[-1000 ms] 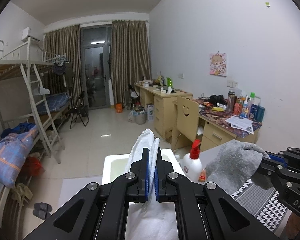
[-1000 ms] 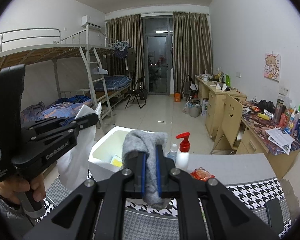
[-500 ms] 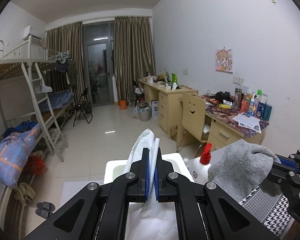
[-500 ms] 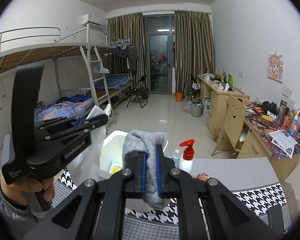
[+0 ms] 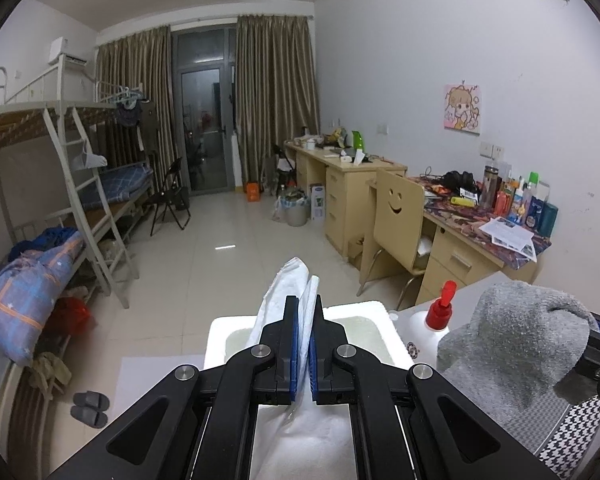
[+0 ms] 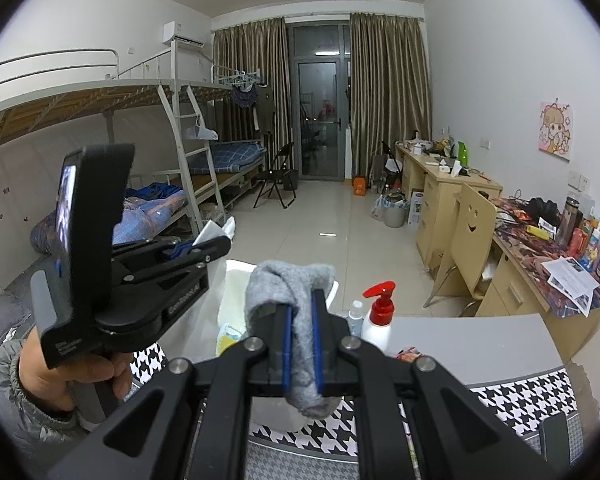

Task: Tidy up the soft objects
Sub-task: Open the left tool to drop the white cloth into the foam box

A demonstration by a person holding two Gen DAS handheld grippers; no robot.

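My left gripper (image 5: pixel 304 312) is shut on a white soft cloth (image 5: pixel 284 288) and holds it above the white foam box (image 5: pixel 216 340). In the right wrist view the left gripper (image 6: pixel 216 244) shows at the left with the white cloth's tip (image 6: pixel 214 232) sticking out. My right gripper (image 6: pixel 301 306) is shut on a grey sock (image 6: pixel 296 280), which drapes over the fingers, above the foam box's right side (image 6: pixel 236 280). The grey sock also shows in the left wrist view (image 5: pixel 512 344) at the right.
A white pump bottle with a red top (image 6: pixel 378 316) and a small clear bottle (image 6: pixel 355 314) stand on the grey table (image 6: pixel 480 340) beside the box. A houndstooth cloth (image 6: pixel 520 404) covers the near table. A yellow item (image 6: pixel 228 338) lies in the box. Desks, chair and bunk bed stand beyond.
Both grippers have risen a little and tilted up with their cloths still held. The left gripper has come closer to the right gripper's view.
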